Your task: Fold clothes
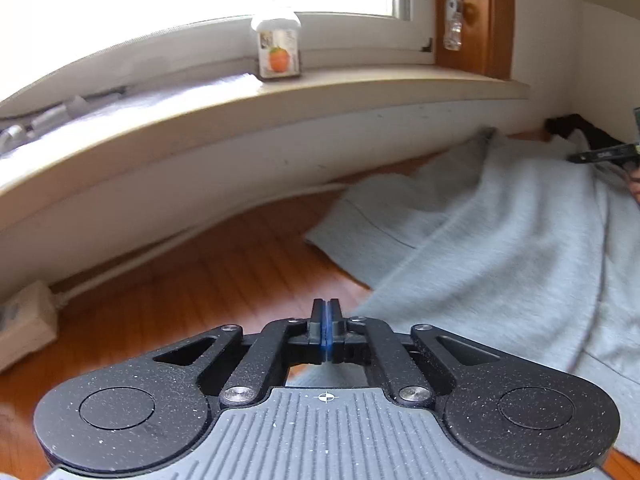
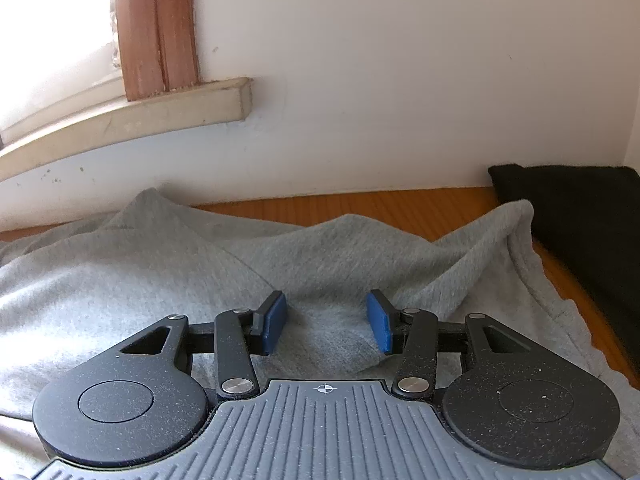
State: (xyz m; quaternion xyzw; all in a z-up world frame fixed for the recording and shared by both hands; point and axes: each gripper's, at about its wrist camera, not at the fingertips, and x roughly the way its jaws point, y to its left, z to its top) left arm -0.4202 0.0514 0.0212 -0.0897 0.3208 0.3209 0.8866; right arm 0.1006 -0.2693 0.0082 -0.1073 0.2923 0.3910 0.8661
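A light grey garment (image 1: 500, 248) lies rumpled on the wooden tabletop (image 1: 208, 280), bunched against the wall on the right. My left gripper (image 1: 326, 316) is shut at the garment's near left edge, blue pads pressed together. Cloth runs up to the fingers from the right and shows beneath them, but the pinch itself is hidden. In the right wrist view my right gripper (image 2: 328, 320) is open just above the grey garment (image 2: 140, 280), and a low fold of cloth lies between its blue pads (image 2: 276, 322) without touching them.
A wall and a deep windowsill (image 1: 280, 96) run along the table's far side, with a small jar (image 1: 278, 52) standing on the sill. A white box (image 1: 24, 320) and its cable lie at the far left. A black cloth (image 2: 580, 220) lies at the right corner.
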